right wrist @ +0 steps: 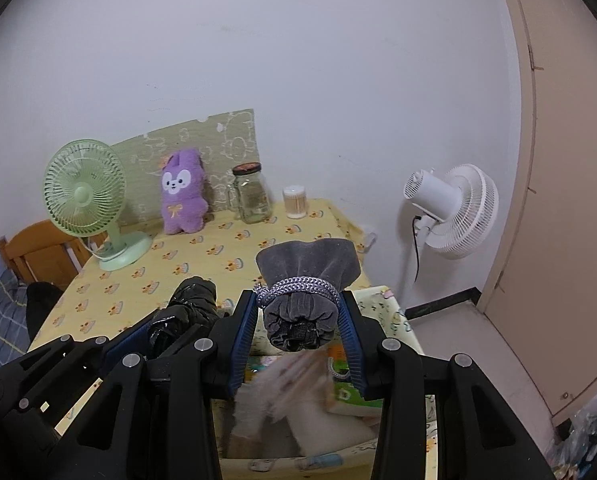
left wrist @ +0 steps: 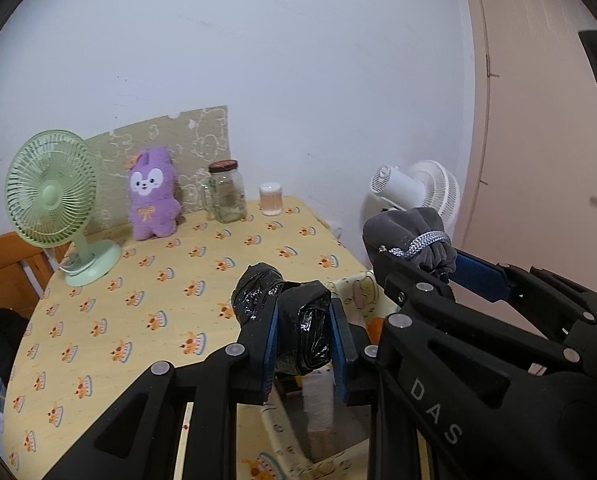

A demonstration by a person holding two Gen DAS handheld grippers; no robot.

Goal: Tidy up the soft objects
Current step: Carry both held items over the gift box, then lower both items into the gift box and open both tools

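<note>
My left gripper [left wrist: 303, 316] is shut on a crinkled black plastic bundle [left wrist: 294, 320], held above the table's near right side. In the right wrist view the same black bundle [right wrist: 186, 308] shows at lower left between the left gripper's blue pads. My right gripper [right wrist: 300, 304] is shut on a grey velvet drawstring pouch [right wrist: 304, 280] tied with a silver cord. That pouch [left wrist: 412, 236] also appears at the right of the left wrist view. Both hang over an open fabric storage box [right wrist: 386, 304] with soft items inside. A purple plush bunny [left wrist: 153, 196] stands against the far wall.
A green desk fan [left wrist: 54, 200] stands at the table's left. A glass jar [left wrist: 226, 192] and a cotton-swab tub [left wrist: 271, 199] sit by the wall. A white floor fan [right wrist: 454, 210] is beyond the table's right edge. A wooden chair [left wrist: 6, 268] is at left.
</note>
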